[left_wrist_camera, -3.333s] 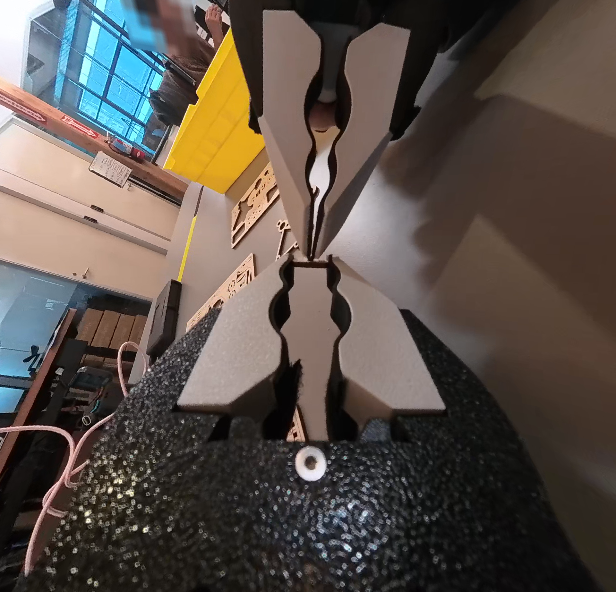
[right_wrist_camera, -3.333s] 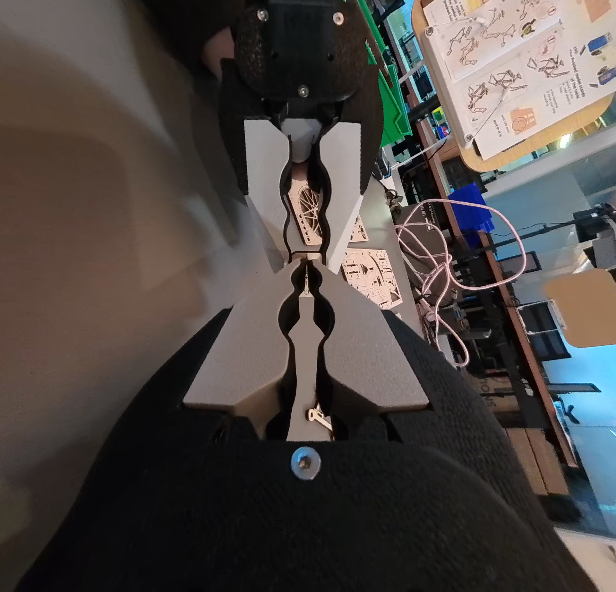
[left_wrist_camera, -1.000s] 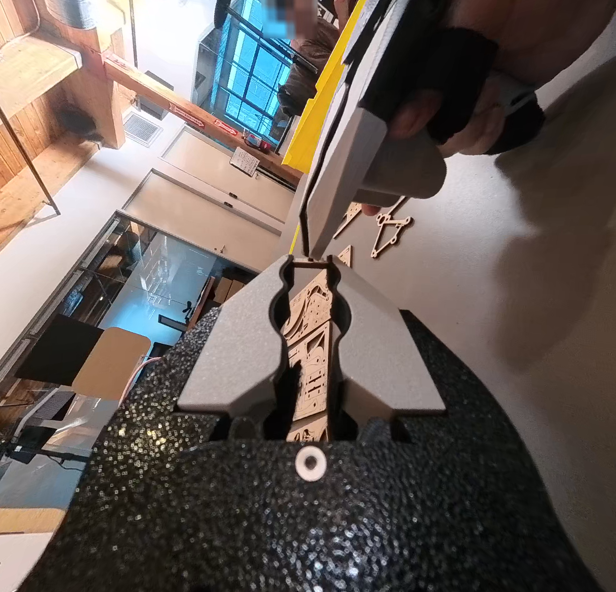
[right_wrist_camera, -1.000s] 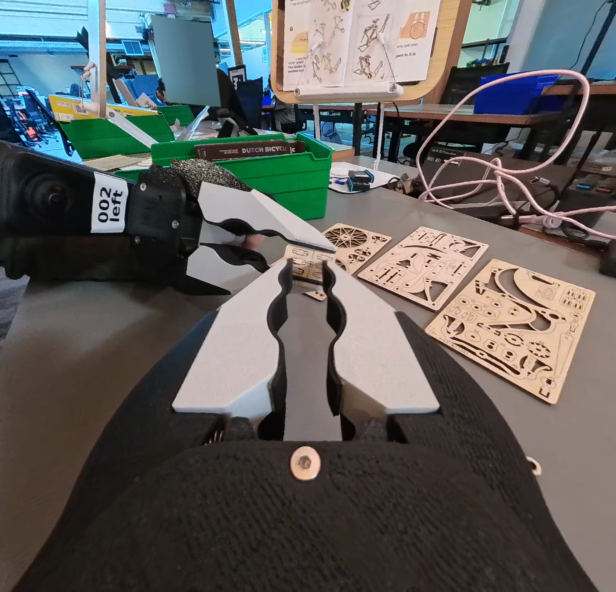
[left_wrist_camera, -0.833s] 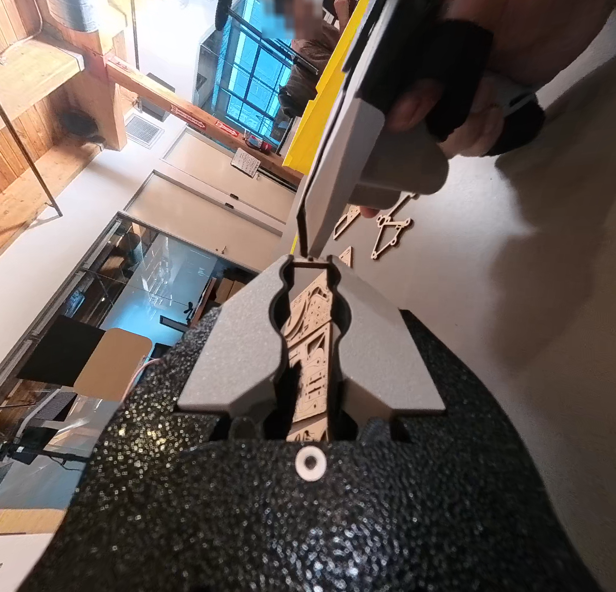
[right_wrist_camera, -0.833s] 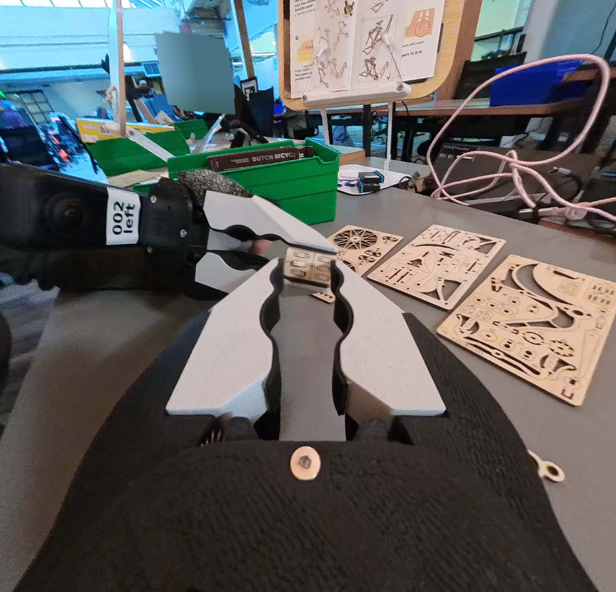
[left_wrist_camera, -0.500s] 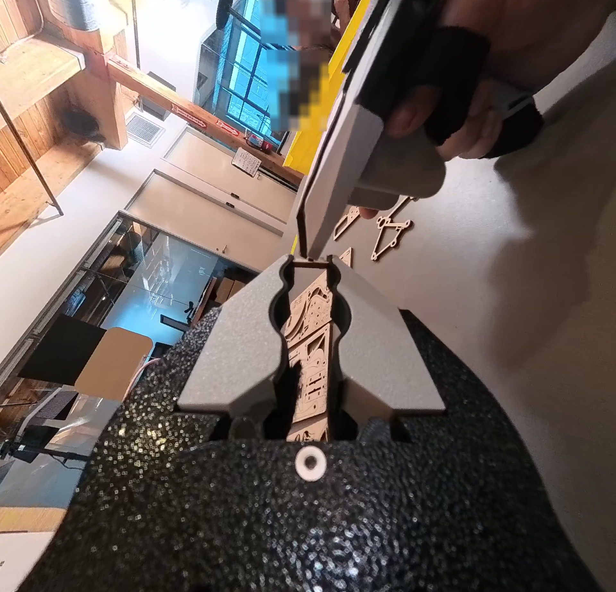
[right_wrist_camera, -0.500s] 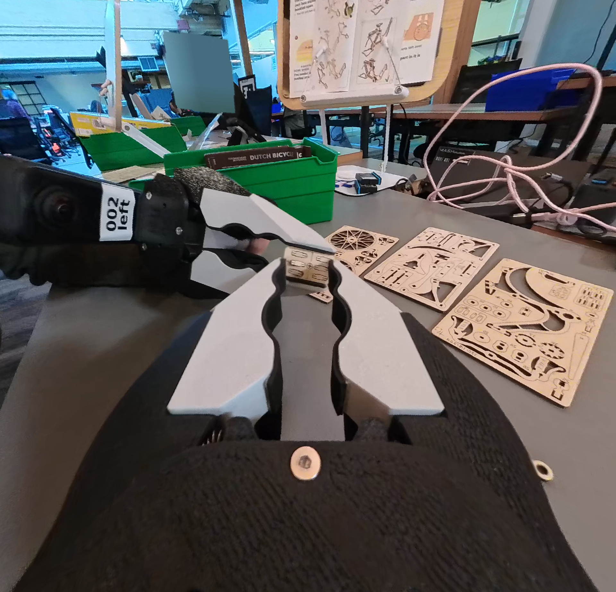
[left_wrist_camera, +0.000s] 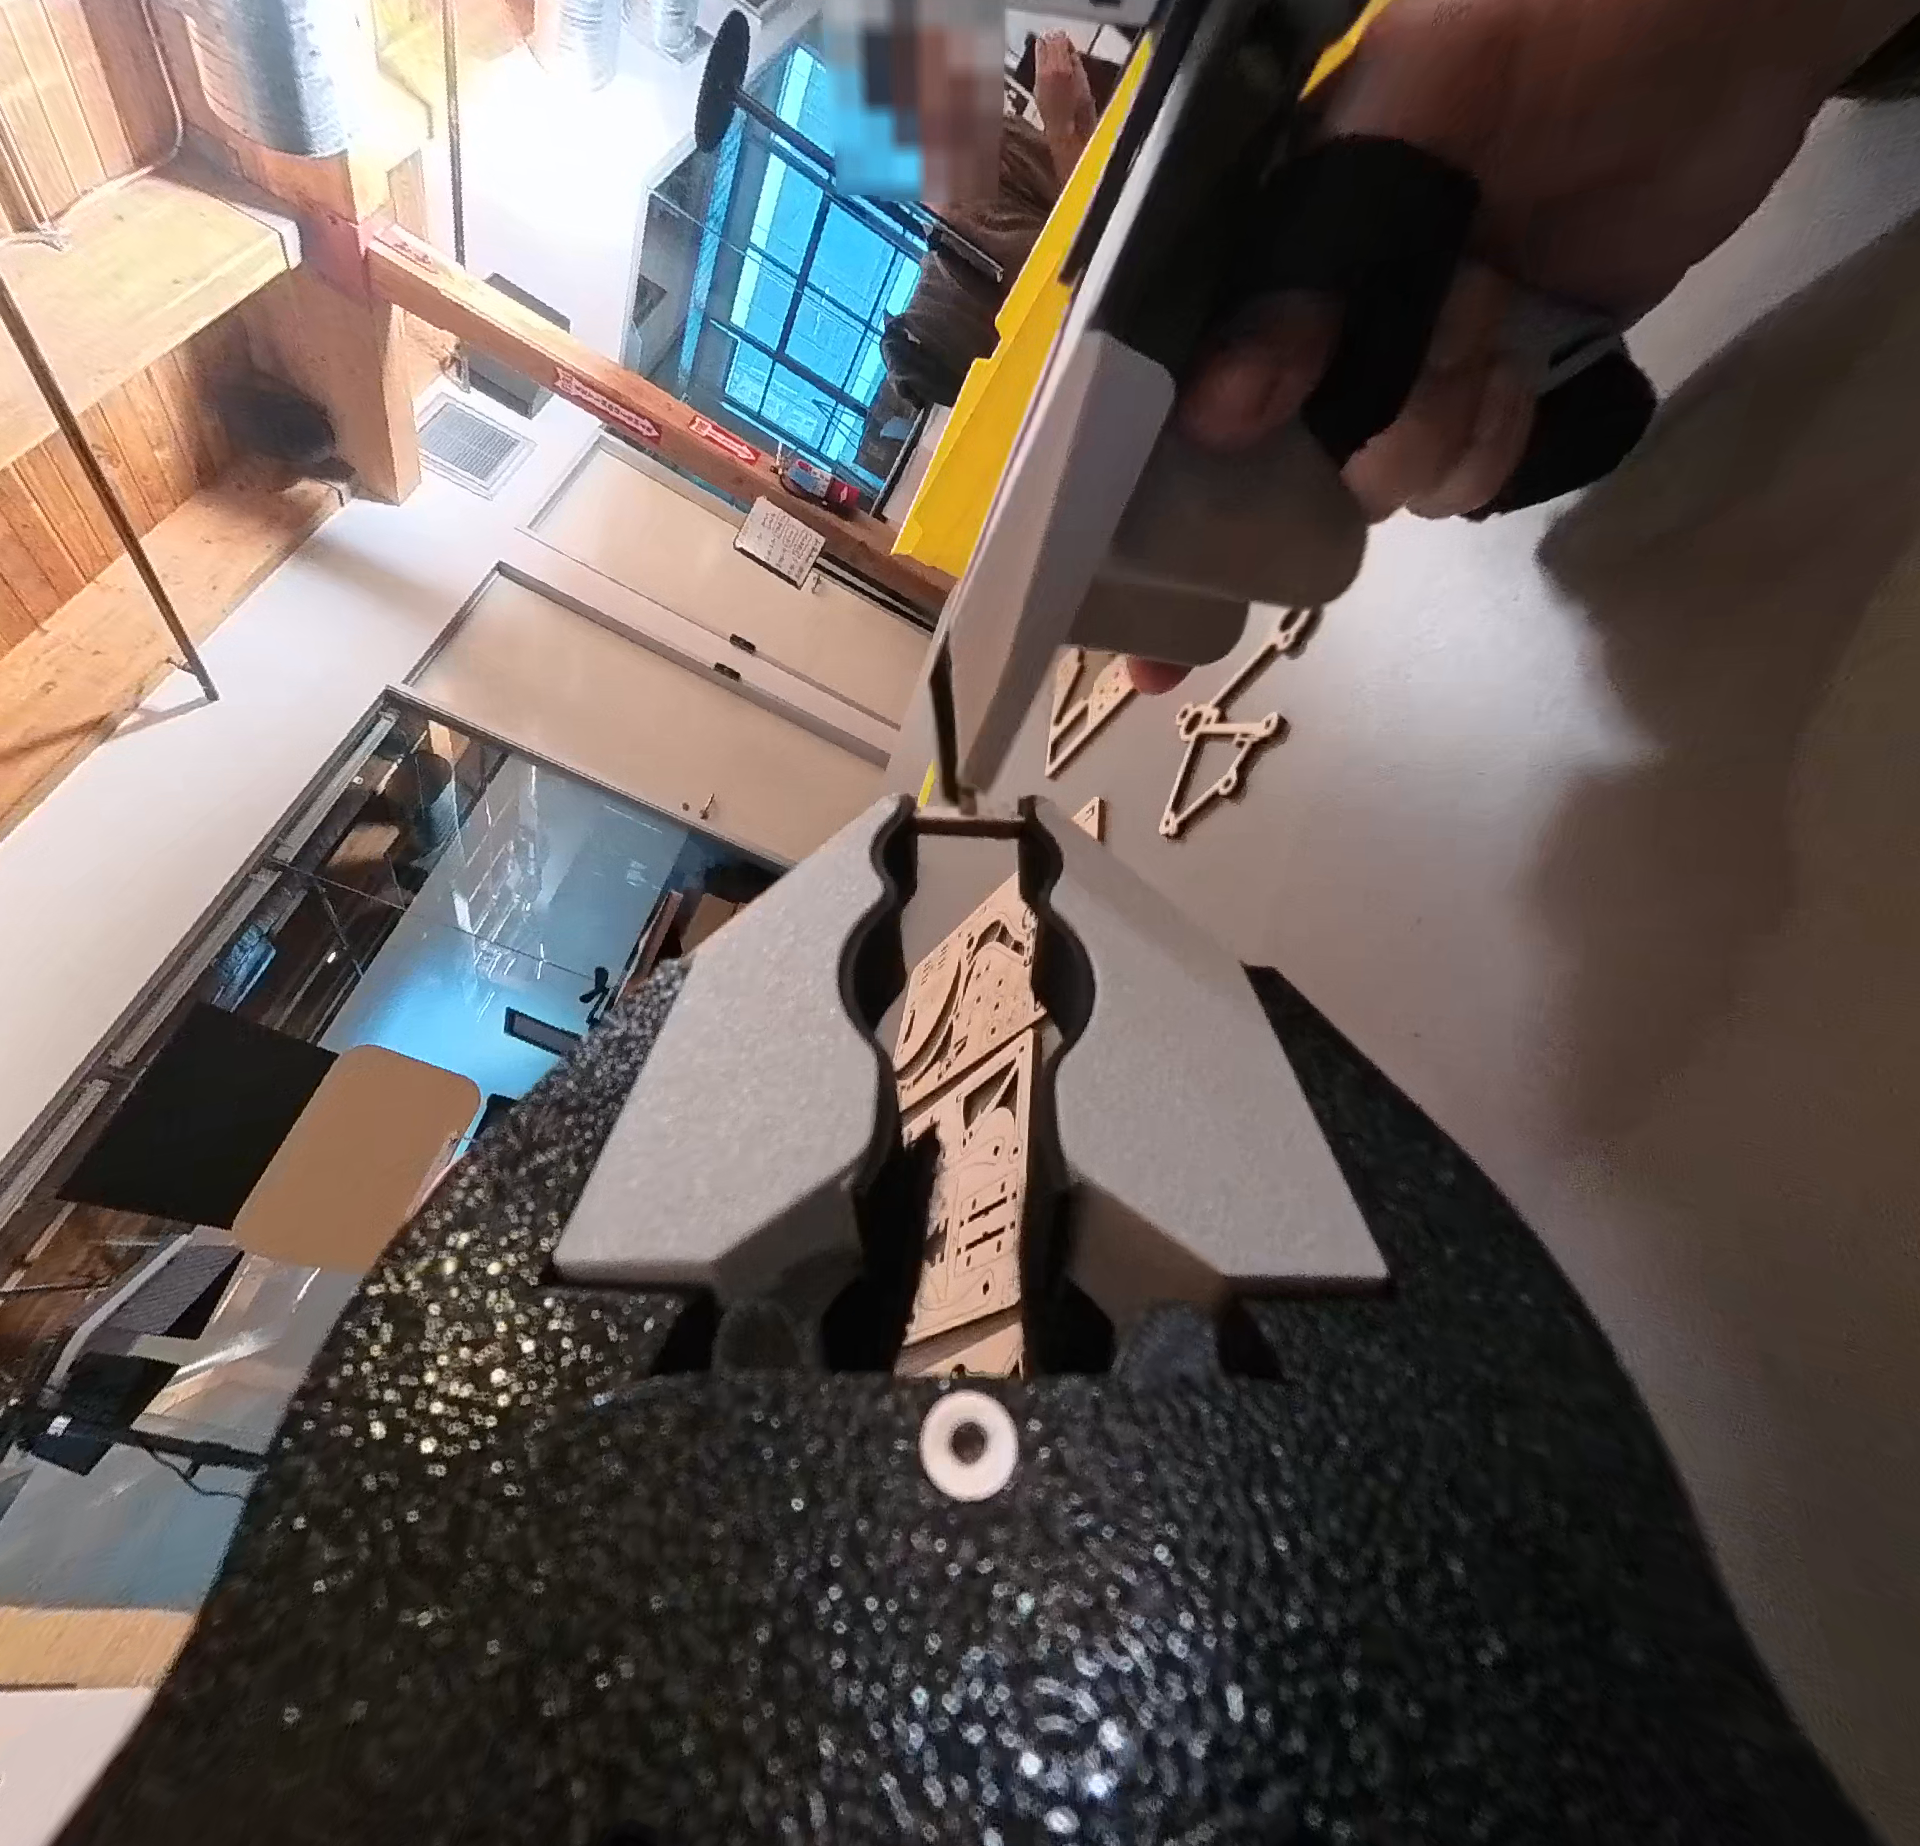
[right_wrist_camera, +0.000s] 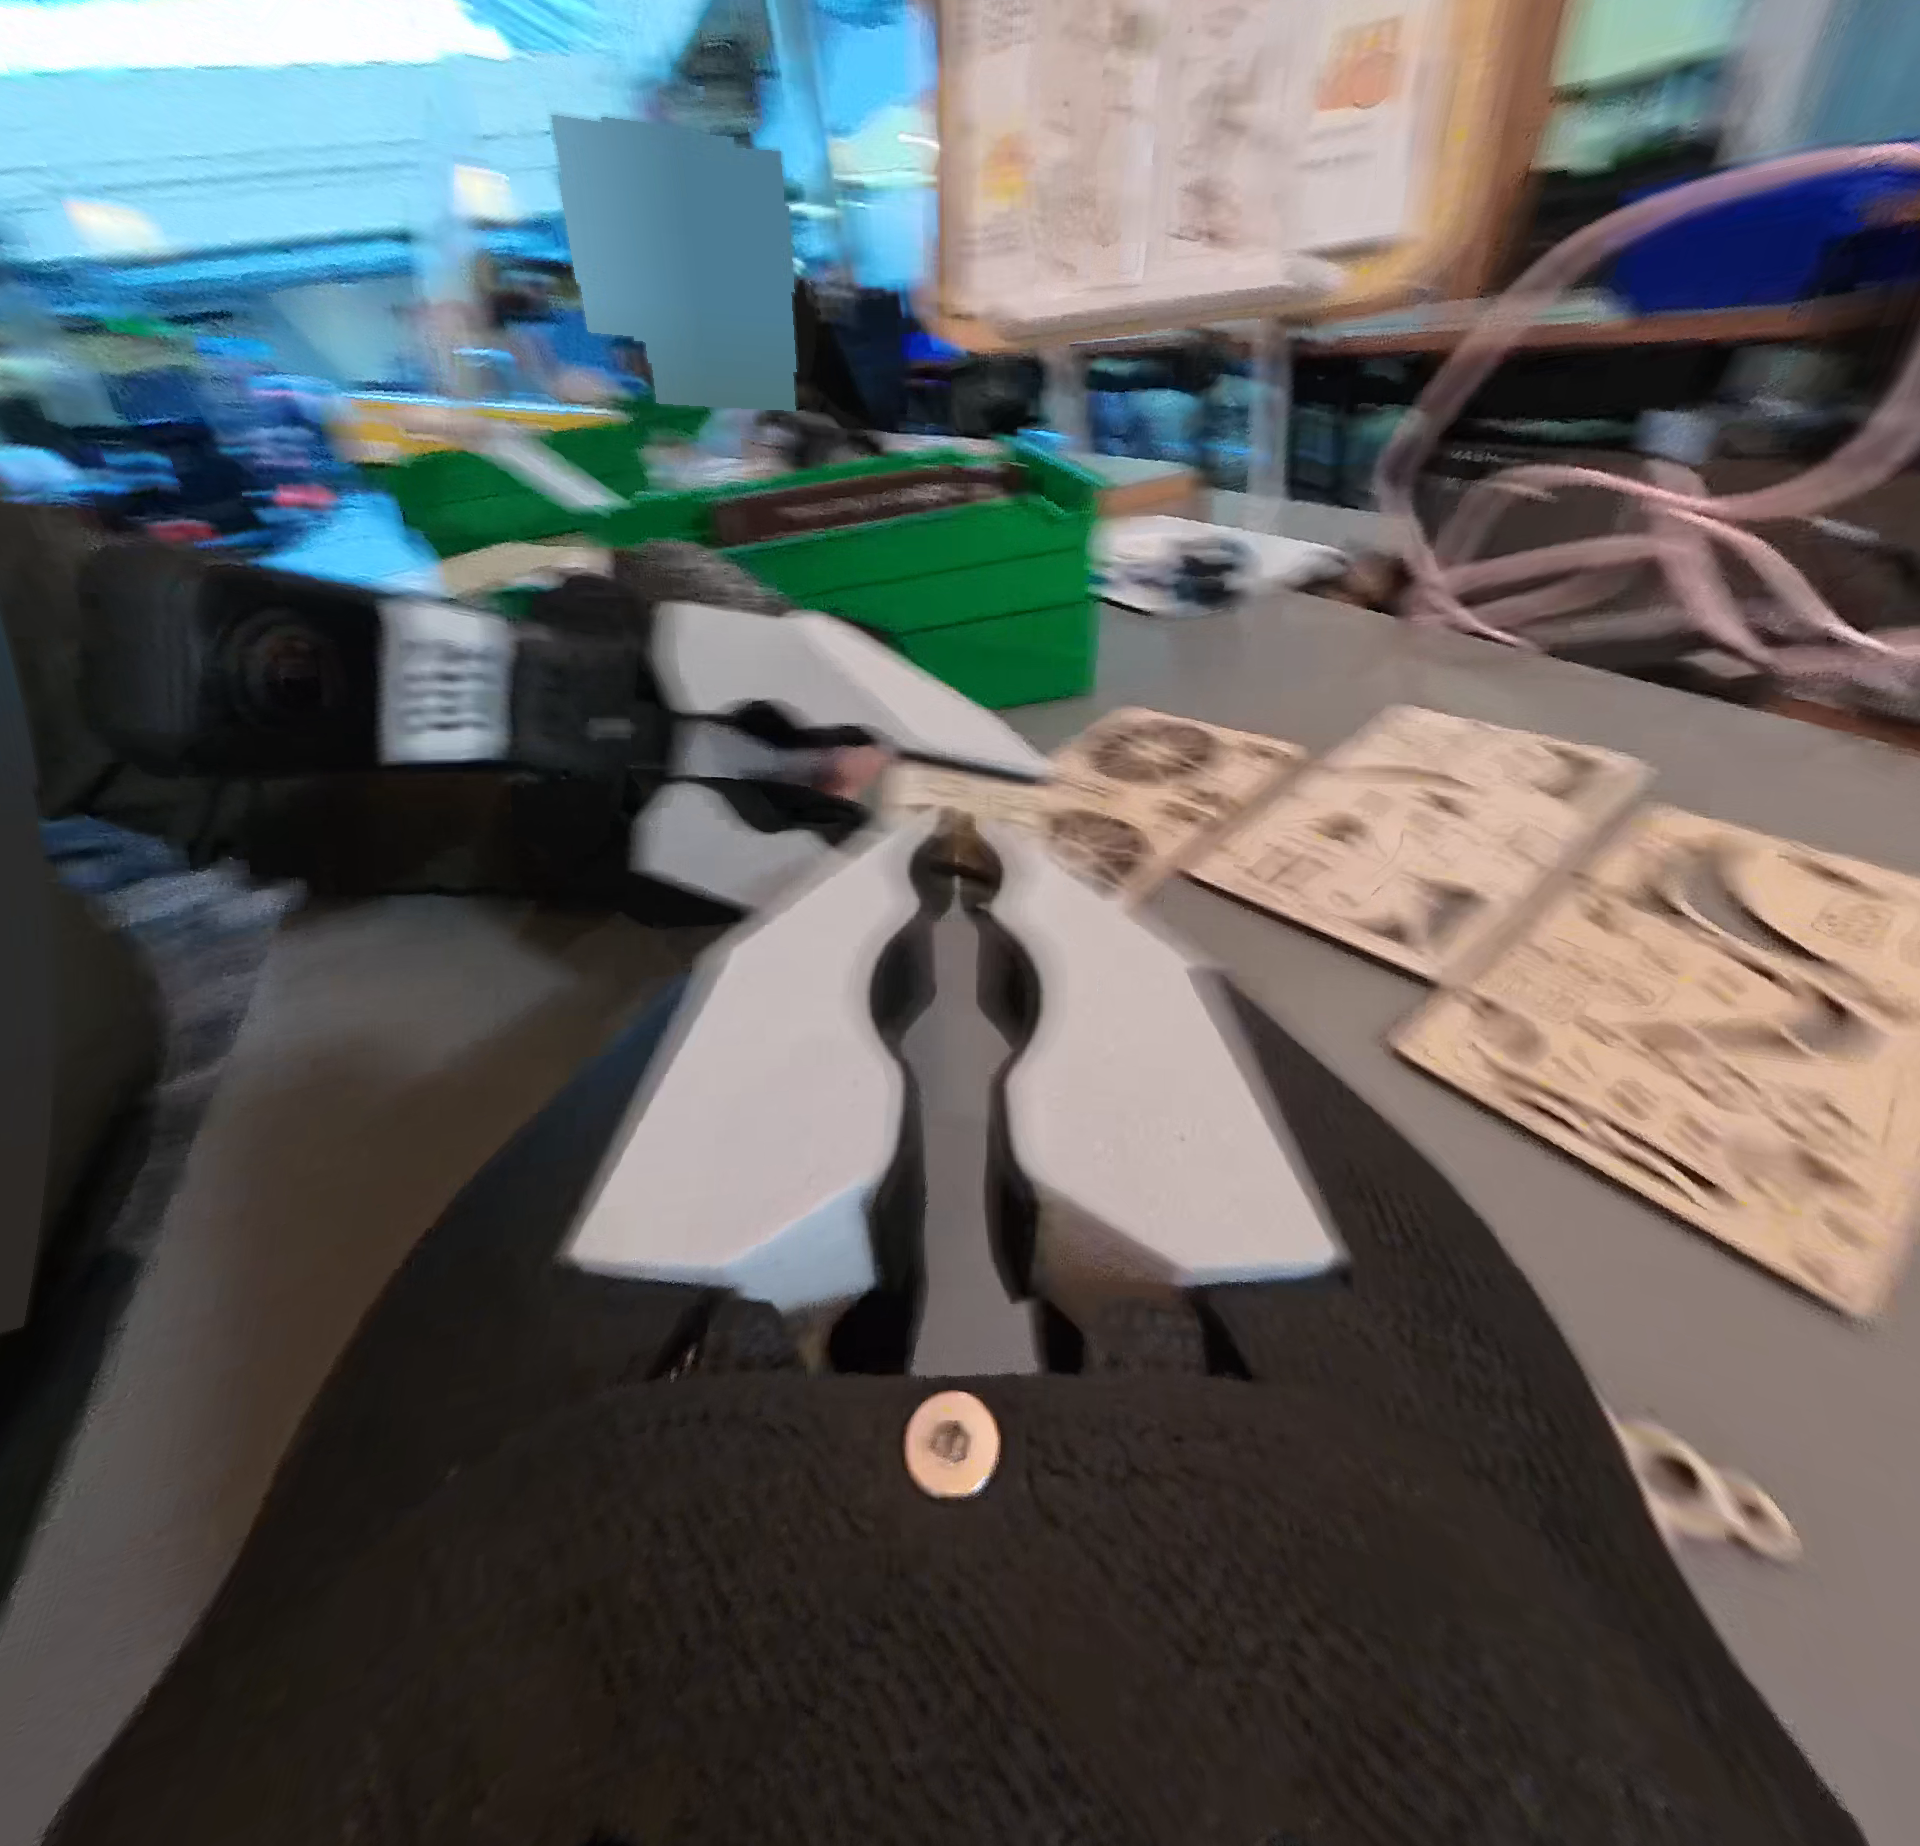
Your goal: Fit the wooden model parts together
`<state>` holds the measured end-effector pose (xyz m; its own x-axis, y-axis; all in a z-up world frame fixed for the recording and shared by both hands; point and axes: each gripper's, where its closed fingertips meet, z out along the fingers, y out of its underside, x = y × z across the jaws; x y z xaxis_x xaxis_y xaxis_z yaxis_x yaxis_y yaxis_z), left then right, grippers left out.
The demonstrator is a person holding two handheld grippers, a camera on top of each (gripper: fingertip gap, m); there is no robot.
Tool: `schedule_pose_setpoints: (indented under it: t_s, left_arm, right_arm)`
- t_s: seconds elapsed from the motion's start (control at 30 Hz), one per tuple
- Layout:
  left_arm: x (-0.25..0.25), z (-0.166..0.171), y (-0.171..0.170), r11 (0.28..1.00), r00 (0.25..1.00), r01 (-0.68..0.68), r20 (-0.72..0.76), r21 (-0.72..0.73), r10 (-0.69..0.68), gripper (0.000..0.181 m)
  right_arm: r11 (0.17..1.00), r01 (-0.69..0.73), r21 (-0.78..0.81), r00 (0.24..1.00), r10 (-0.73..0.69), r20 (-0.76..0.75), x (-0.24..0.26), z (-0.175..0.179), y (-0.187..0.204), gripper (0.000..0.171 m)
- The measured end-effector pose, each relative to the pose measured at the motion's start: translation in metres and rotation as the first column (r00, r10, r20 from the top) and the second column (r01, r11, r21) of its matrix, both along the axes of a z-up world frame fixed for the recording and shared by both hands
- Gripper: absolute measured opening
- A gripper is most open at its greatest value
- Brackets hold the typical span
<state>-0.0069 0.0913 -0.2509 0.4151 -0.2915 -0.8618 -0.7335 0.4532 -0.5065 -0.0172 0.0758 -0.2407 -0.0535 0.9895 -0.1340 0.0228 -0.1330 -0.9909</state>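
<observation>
My left gripper (left_wrist_camera: 971, 820) is shut on a small wooden parts sheet (left_wrist_camera: 971, 826), held by its edges and seen edge-on at my fingertips. My right gripper (right_wrist_camera: 956, 851) has its fingers (right_wrist_camera: 1132, 1100) nearly together, with a small brown bit of that sheet (right_wrist_camera: 961, 846) between the tips. In the left wrist view the right gripper (left_wrist_camera: 961, 783) comes down from above and its tip meets the sheet. In the blurred right wrist view the left gripper (right_wrist_camera: 914, 794) reaches in from the left, turned on its side.
Three larger wooden parts sheets (right_wrist_camera: 1423, 840) lie on the grey table (right_wrist_camera: 312, 1069) to the right. Loose cut parts (left_wrist_camera: 1216, 757) lie behind. A green bin (right_wrist_camera: 935, 591), an instruction board (right_wrist_camera: 1195, 103) and pink cables (right_wrist_camera: 1662, 549) stand at the back. Two metal rings (right_wrist_camera: 1704, 1505) lie near me.
My right gripper has closed from wide open to nearly shut on the small sheet's edge and is moving, which blurs its view. My left gripper has kept its hold.
</observation>
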Motion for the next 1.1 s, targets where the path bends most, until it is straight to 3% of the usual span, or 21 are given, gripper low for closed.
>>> schedule_pose_setpoints:
  t_s: [0.17,0.37,0.6,0.9,1.1]
  left_arm:
    - [0.005,-0.003,-0.003,1.0,1.0,0.028,-0.009,-0.008,-0.028,0.018]
    - [-0.005,-0.003,0.005,0.999,0.999,-0.002,0.038,-0.05,0.004,0.018]
    - [-0.012,-0.007,0.011,0.993,0.995,-0.002,0.104,-0.117,0.015,0.018]
    - [-0.011,-0.003,0.006,0.978,0.963,0.116,0.259,-0.172,-0.069,0.019]
    - [-0.003,-0.002,0.001,0.984,0.974,0.131,0.201,-0.124,-0.104,0.018]
  right_arm:
    - [1.0,-0.002,-0.012,1.0,0.002,-0.024,0.001,0.0,0.003,0.0]
    - [0.989,0.083,0.119,0.996,-0.081,-0.024,0.008,0.005,0.013,0.023]
    - [0.977,0.128,0.171,0.991,-0.131,0.009,0.01,-0.001,0.023,0.029]
    - [0.99,0.092,0.103,0.995,-0.096,0.031,0.006,-0.007,0.018,0.032]
    - [0.998,0.05,-0.037,0.997,-0.048,0.057,-0.001,-0.012,0.013,0.039]
